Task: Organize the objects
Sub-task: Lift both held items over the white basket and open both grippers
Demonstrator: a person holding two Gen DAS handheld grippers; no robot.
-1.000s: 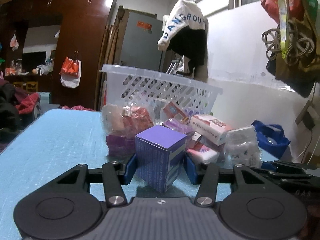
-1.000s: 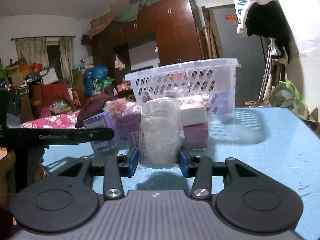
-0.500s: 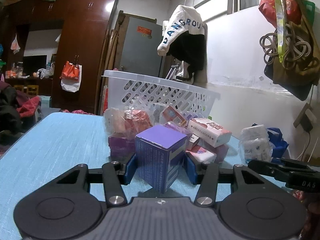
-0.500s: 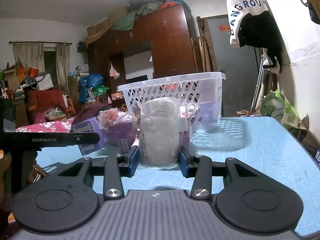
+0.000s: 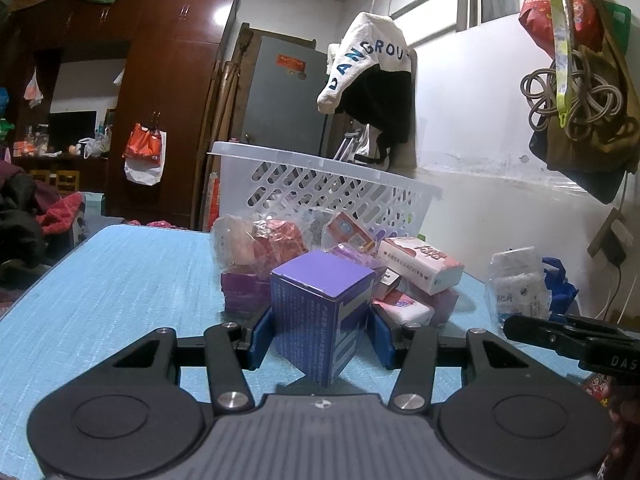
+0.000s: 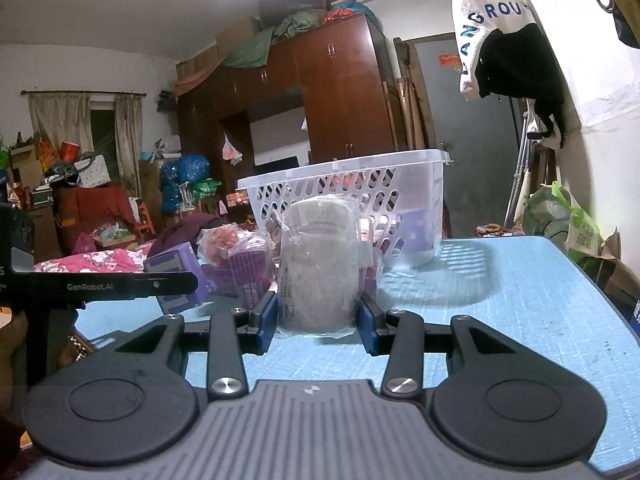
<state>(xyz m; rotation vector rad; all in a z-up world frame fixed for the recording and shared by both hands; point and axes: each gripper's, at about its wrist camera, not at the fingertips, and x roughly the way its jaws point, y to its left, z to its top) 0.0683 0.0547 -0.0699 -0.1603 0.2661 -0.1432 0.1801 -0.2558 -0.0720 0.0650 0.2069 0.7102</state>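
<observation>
Left gripper [image 5: 320,330] is clamped on a purple cardboard box with blue printed sides [image 5: 322,312]; both blue pads press its flanks, and the box hangs corner-down just above the table. Right gripper [image 6: 318,318] is clamped on a pale cylindrical roll sealed in clear plastic film [image 6: 318,264], held upright with its base clear of the surface.

Step in hand, as judged: both items are picked and are in transit to the white perforated plastic laundry basket [image 5: 320,184]. The basket stands at the far edge of the table, behind a heap of small packets: a red foil-wrapped bundle [image 5: 276,240] and a white-and-pink tissue carton [image 5: 420,258], both just in front of the basket.

The next move likely calls for raising each load above the basket rim, carrying it over the heap without brushing the packets, and releasing only once it is over the basket opening. The film on the roll looks slippery, so a steady grip is advisable.

Surface: a light-blue woven-textured table cover [image 6: 520,280]. Beyond the basket stand a dark brown wooden wardrobe [image 6: 340,92] and a grey door; a white-and-black garment [image 5: 372,68] hangs on the wall above the basket.
</observation>
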